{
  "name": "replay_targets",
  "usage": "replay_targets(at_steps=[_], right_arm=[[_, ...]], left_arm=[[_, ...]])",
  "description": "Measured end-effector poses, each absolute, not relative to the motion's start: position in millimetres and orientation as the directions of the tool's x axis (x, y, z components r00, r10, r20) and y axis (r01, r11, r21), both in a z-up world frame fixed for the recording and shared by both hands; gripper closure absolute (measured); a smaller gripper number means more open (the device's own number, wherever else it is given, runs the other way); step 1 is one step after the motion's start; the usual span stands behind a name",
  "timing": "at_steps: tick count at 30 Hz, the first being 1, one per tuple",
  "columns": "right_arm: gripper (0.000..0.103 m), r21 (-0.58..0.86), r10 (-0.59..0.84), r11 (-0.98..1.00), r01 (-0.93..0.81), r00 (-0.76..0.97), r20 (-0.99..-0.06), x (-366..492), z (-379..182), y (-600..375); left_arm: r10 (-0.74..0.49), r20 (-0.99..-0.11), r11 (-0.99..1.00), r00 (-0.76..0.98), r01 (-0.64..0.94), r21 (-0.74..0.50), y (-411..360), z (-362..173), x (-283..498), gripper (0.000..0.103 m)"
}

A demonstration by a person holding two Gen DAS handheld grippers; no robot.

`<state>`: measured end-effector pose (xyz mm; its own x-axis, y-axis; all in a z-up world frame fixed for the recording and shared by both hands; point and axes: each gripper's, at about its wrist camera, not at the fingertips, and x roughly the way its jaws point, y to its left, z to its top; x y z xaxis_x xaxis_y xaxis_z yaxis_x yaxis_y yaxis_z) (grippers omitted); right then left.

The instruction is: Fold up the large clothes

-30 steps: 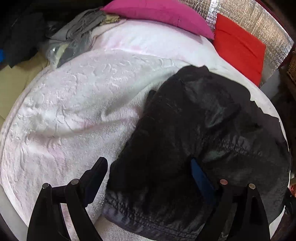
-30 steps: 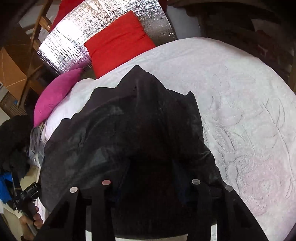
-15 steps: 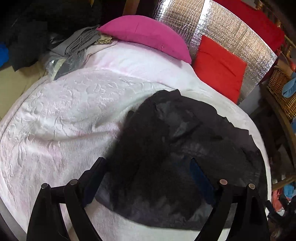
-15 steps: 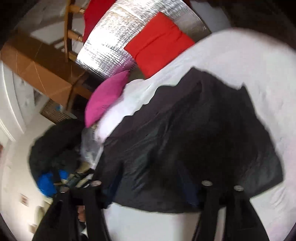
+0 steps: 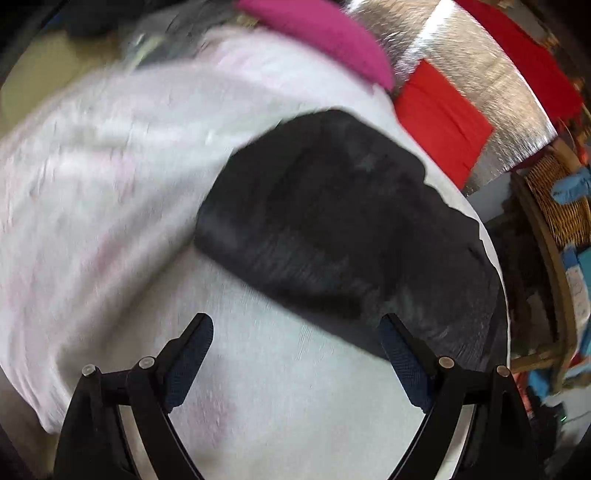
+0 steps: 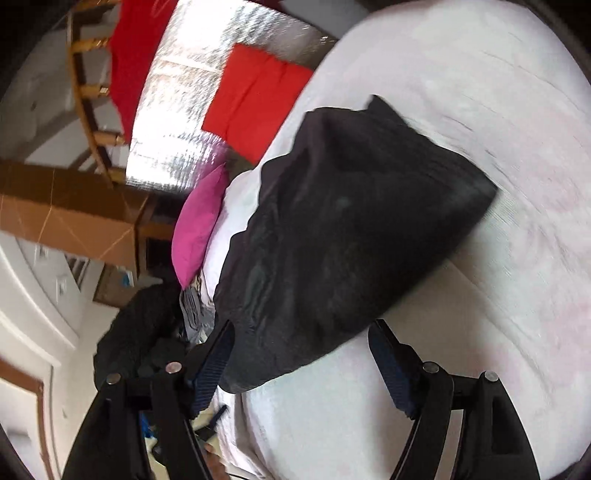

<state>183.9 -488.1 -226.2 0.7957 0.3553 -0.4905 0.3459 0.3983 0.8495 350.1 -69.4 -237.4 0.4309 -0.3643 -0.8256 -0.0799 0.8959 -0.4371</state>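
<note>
1. The black, slightly shiny fabric garment (image 5: 343, 221) is lying folded into a compact heap on the bed's white embossed bedspread (image 5: 110, 184), towards the side where the pillows are.
2. The left hand-held gripper (image 5: 295, 354) is hovering over bare bedspread with its jaws standing wide apart; nothing is sitting between them, and the garment is lying just beyond the tips.
3. The right hand-held gripper (image 6: 301, 356) is gaping too, its jaws having just been opening; the garment's near edge (image 6: 295, 332) is showing between the tips, but the pads are not pressing on it.
4. A magenta pillow (image 5: 325, 33) and a red cushion (image 5: 439, 114) are sitting at the bed's far end, against a silver quilted foil panel (image 5: 480, 85).
5. Both views are smearing with motion blur.
</note>
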Motion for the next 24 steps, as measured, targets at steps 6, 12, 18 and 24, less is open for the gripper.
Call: replay_targets(at_steps=[6, 12, 18, 24], right_arm=[[0.025, 0.867, 0.348, 0.309, 0.39, 0.802, -0.485, 175, -244, -500], [0.025, 0.861, 0.347, 0.282, 0.423, 0.791, -0.503, 184, -257, -503], [0.025, 0.851, 0.348, 0.286, 0.44, 0.78, -0.52, 201, -265, -499], [0.025, 0.838, 0.361, 0.303, 0.453, 0.76, -0.541, 222, -277, -491]], left_arm=[[-0.43, -0.812, 0.845, 0.394, -0.141, -0.516, -66, -255, 354, 0.012], [-0.483, -0.798, 0.794, 0.361, -0.204, -0.573, -67, -273, 366, 0.012], [-0.487, -0.787, 0.776, 0.379, -0.225, -0.589, -72, -279, 369, 0.011], [-0.482, -0.765, 0.76, 0.427, -0.231, -0.607, -70, -279, 382, 0.009]])
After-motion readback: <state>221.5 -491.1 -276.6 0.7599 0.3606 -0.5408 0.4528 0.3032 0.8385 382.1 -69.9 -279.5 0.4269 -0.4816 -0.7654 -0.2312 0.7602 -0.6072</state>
